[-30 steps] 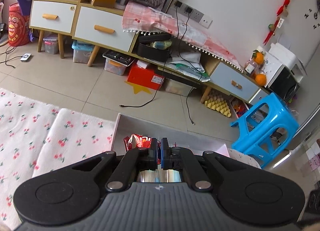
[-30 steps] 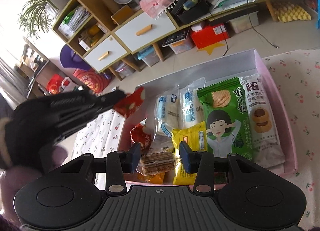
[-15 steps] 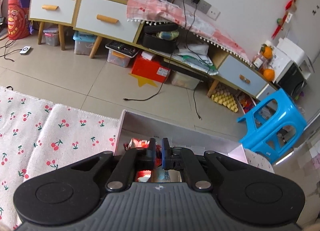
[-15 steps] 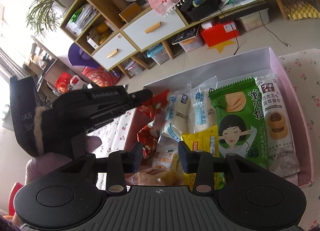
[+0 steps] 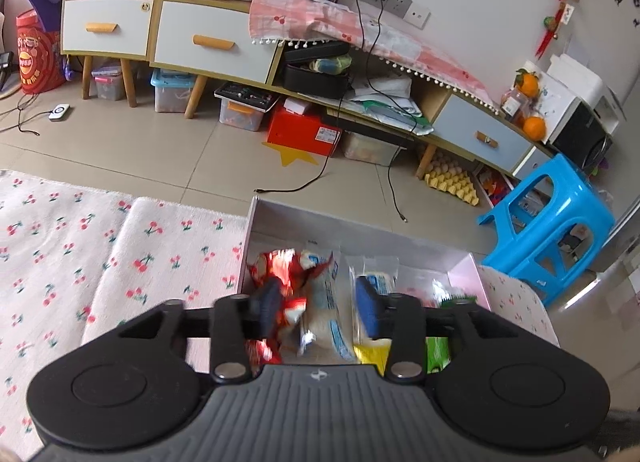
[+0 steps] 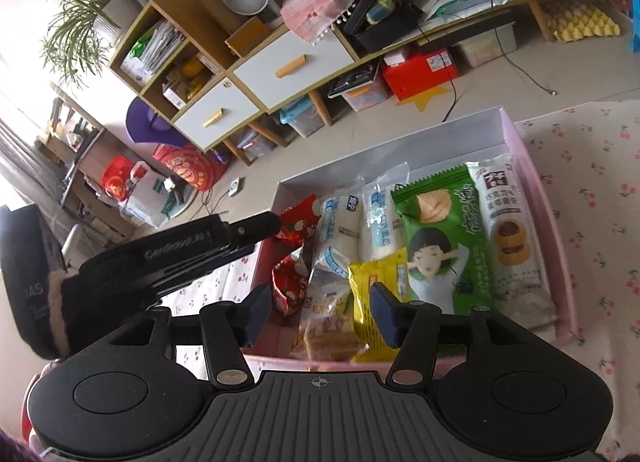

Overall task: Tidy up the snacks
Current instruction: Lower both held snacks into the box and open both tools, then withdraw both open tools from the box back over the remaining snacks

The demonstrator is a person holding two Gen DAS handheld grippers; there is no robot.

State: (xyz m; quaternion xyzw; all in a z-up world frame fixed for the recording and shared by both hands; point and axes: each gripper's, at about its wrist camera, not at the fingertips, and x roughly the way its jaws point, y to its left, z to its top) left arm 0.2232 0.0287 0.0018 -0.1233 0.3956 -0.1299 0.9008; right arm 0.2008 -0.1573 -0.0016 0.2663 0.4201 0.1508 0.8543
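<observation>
A pink box [image 6: 560, 262] on the cherry-print cloth holds several snack packets: white rolls [image 6: 340, 229], a green chip bag [image 6: 436, 238], a cookie pack [image 6: 512, 242] and a yellow pack [image 6: 376, 286]. My left gripper [image 5: 319, 310] hangs over the box's left end with its jaws opening. A red packet [image 5: 288, 274] lies loose under them, beside the white rolls [image 5: 320, 302]. In the right wrist view the left gripper [image 6: 272, 225] ends next to that red packet [image 6: 298, 221]. My right gripper [image 6: 320, 314] is over the near edge, jaws opening, and a brown biscuit packet [image 6: 328, 334] lies free below them.
Beyond the box [image 5: 340, 229] is tiled floor with loose cables [image 5: 304, 181], a long low cabinet [image 5: 212, 45], a red carton [image 5: 304, 129] and a blue plastic stool [image 5: 552, 221]. The cherry-print cloth [image 5: 80, 242] spreads left of the box and also to its right [image 6: 592, 181].
The left jaws have gone from shut on the red packet to apart, and the packet now rests in the box. The right jaws have widened off the brown packet, which lies below them.
</observation>
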